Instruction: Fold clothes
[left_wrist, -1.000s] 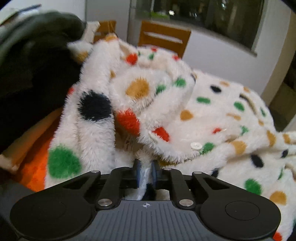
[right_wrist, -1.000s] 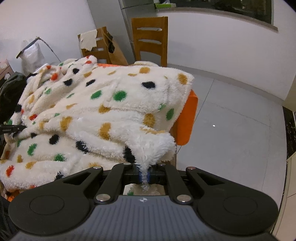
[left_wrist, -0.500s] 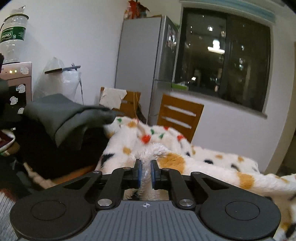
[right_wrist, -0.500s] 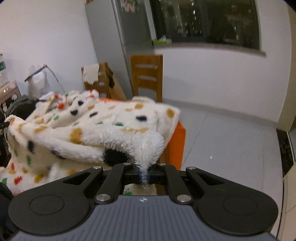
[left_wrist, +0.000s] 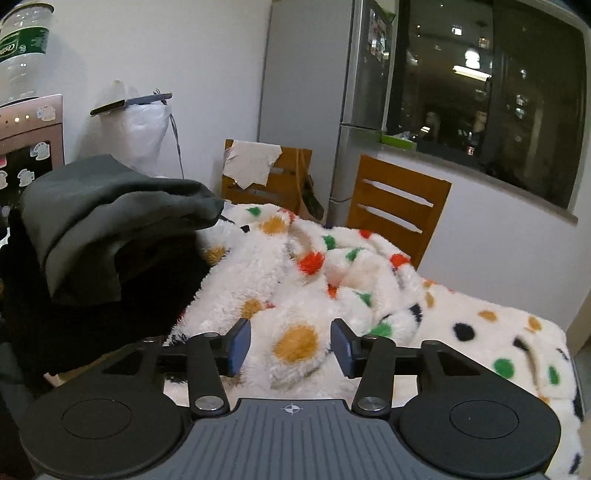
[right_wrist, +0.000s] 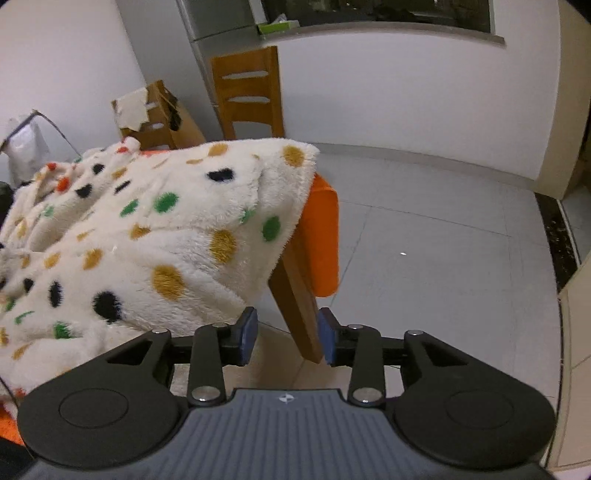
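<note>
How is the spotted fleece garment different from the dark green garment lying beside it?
The spotted fleece garment is white and fluffy with coloured dots; the dark green garment is plain and smooth. The spotted fleece garment lies spread out, one edge hanging over the orange table; the dark green garment sits higher, bunched on a dark pile. Neither garment is held by a gripper.

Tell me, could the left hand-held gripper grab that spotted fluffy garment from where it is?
Probably yes. The left hand-held gripper, its jaws just opened, has the spotted fluffy garment bulging between its blue pads. Nothing blocks it; the dark folded clothes sit off to its left.
</note>
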